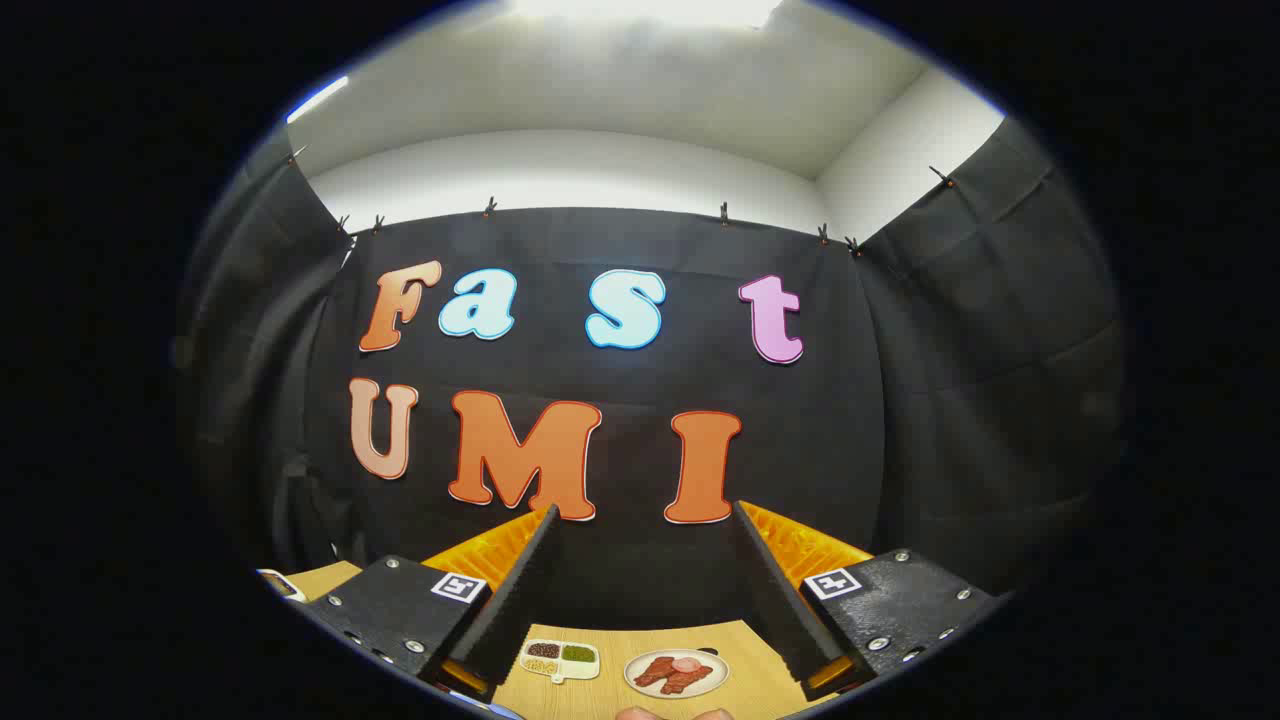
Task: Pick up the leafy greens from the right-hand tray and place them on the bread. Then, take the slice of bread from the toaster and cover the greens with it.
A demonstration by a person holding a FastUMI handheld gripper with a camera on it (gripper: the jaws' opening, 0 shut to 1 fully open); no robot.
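My gripper (645, 512) is held high and points at the booth's back wall, its two fingers spread wide apart with nothing between them. Far below, between the fingers, lies a wooden table (740, 650). On it sit a small white divided tray (560, 659) with dark, green and pale fillings and a round white plate (676, 673) with reddish-brown meat pieces. No leafy greens, bread or toaster can be made out from this angle.
Black cloth walls close the booth at the back and both sides, with a white wall and ceiling above. A small white object (280, 583) lies on the table's far left corner. Fingertips of a person (672, 713) peek in beneath the plate.
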